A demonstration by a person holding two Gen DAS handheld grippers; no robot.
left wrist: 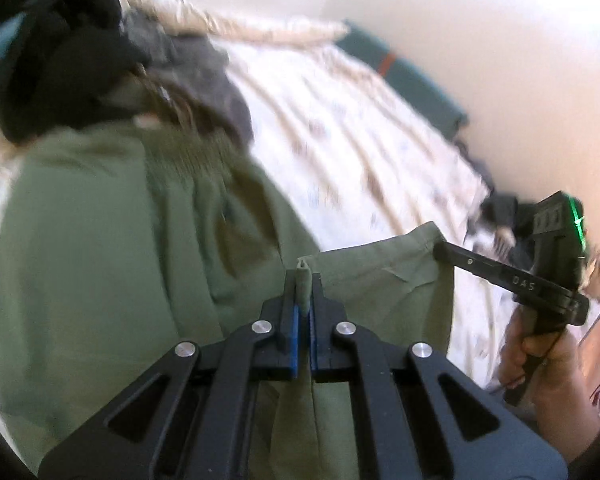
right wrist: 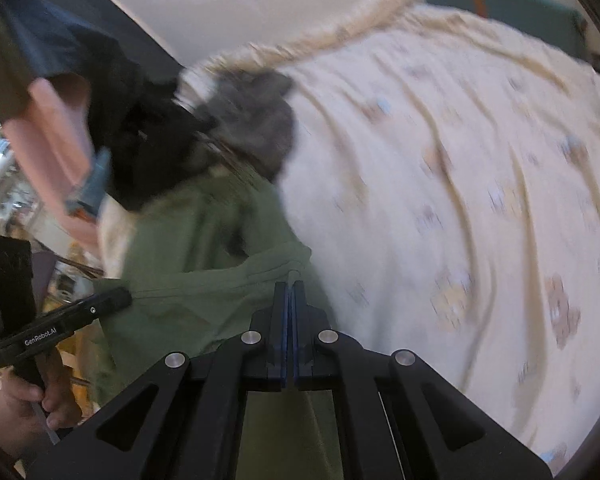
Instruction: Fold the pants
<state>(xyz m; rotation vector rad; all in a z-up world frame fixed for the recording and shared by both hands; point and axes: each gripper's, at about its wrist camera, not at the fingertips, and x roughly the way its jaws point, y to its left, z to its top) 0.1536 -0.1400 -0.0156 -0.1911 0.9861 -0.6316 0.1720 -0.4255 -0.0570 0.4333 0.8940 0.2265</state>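
Olive green pants [left wrist: 100, 220] lie on a bed, the gathered waistband [left wrist: 188, 152] at the far end. My left gripper [left wrist: 303, 276] is shut on a pinch of the hem, and a tuft of green cloth sticks up between its fingers. To its right, my right gripper [left wrist: 440, 251] holds the other corner of the same hem, which is lifted and stretched between the two. In the right wrist view, my right gripper [right wrist: 290, 286] is shut on the edge of the pants [right wrist: 188, 248], and my left gripper [right wrist: 124, 300] grips the hem at the left.
A cream patterned sheet [left wrist: 360, 140] covers the bed. Black clothes [left wrist: 72, 68] and grey clothes [left wrist: 204, 68] are piled beyond the waistband. A teal object [left wrist: 412, 76] lies along the white wall. A person's hand [left wrist: 540, 356] holds the right gripper's handle.
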